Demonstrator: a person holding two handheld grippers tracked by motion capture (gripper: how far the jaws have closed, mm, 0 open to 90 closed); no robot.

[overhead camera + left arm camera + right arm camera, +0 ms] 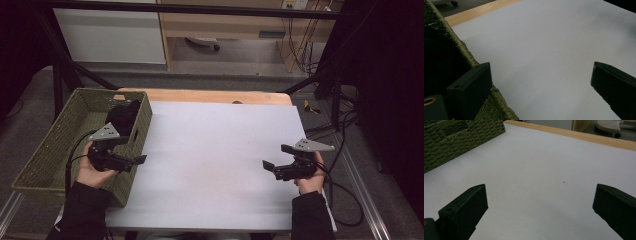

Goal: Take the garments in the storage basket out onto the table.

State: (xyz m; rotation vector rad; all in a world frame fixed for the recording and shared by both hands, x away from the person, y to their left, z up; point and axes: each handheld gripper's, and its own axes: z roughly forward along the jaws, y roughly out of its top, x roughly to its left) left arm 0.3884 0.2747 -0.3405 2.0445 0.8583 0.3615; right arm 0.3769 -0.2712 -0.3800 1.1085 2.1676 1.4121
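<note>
A green woven basket (55,145) stands at the table's left edge, with a black bundle (122,117) lying in its far right corner. My left gripper (131,150) hovers over the basket's right rim (465,50), jaws wide apart with nothing between them. On the right side of the white sheet (215,150), my right gripper (275,156) is held low, also open and empty. From the right gripper view the basket wall (461,137) shows at the far left, and bare white sheet (541,190) lies between the jaws.
The white sheet covers most of the wooden table (210,96), whose bare far edge shows at the back. Cables (345,200) trail off the right side. A black frame post (57,85) stands behind the basket.
</note>
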